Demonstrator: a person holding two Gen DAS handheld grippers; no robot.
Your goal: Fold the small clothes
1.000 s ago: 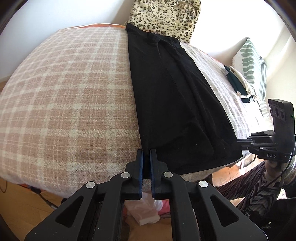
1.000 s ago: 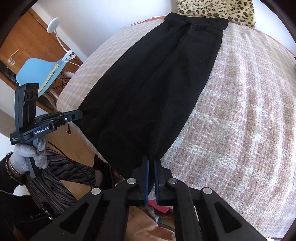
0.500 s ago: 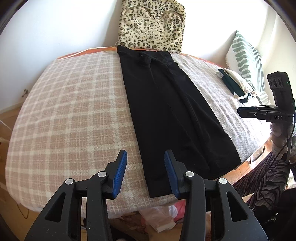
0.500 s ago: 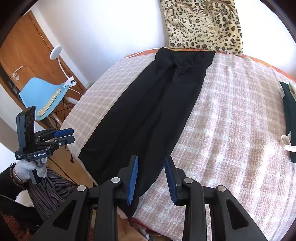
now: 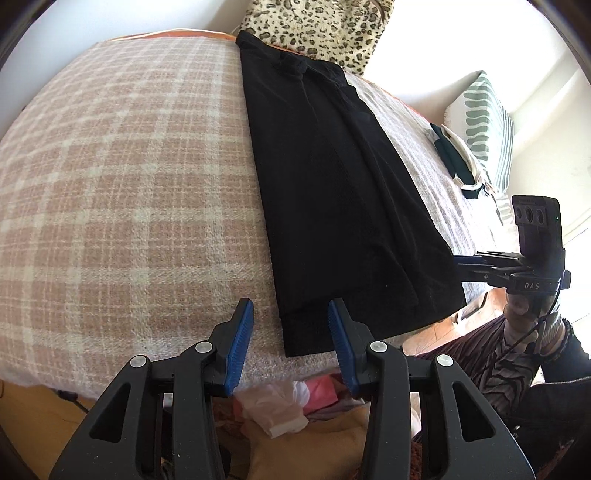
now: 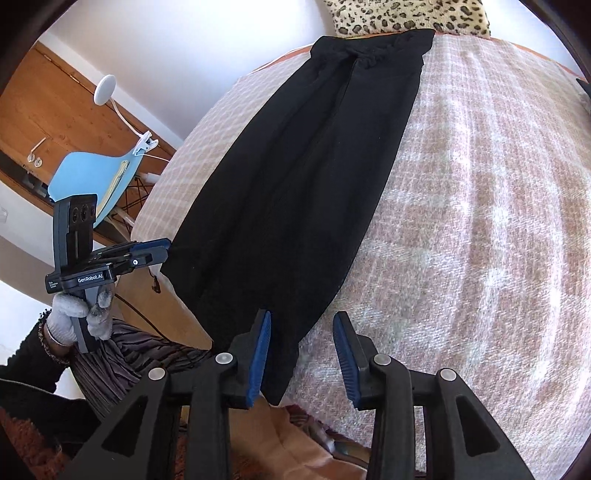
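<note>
A pair of black trousers (image 5: pixel 332 184) lies flat and lengthwise on a pink-and-cream checked bed cover (image 5: pixel 129 177), waistband at the far end, hems at the near edge. My left gripper (image 5: pixel 290 321) is open, its blue pads either side of the left hem corner. My right gripper (image 6: pixel 301 338) is open at the right hem corner of the trousers (image 6: pixel 303 177), which hangs slightly over the bed edge. Each gripper shows in the other's view: the right one (image 5: pixel 458 264), the left one (image 6: pixel 166 249).
A leopard-print bag (image 5: pixel 317 26) leans against the wall behind the waistband. A striped green pillow (image 5: pixel 487 122) and folded dark green clothes (image 5: pixel 454 158) lie at the right. A blue chair (image 6: pixel 96 177) and a wooden door (image 6: pixel 44 122) stand left. Bags and cloth (image 5: pixel 284 406) lie on the floor below the bed edge.
Both grippers were shut on the trouser hems, then let go and lifted away. Now both are open and have come back down close to the hem corners.
</note>
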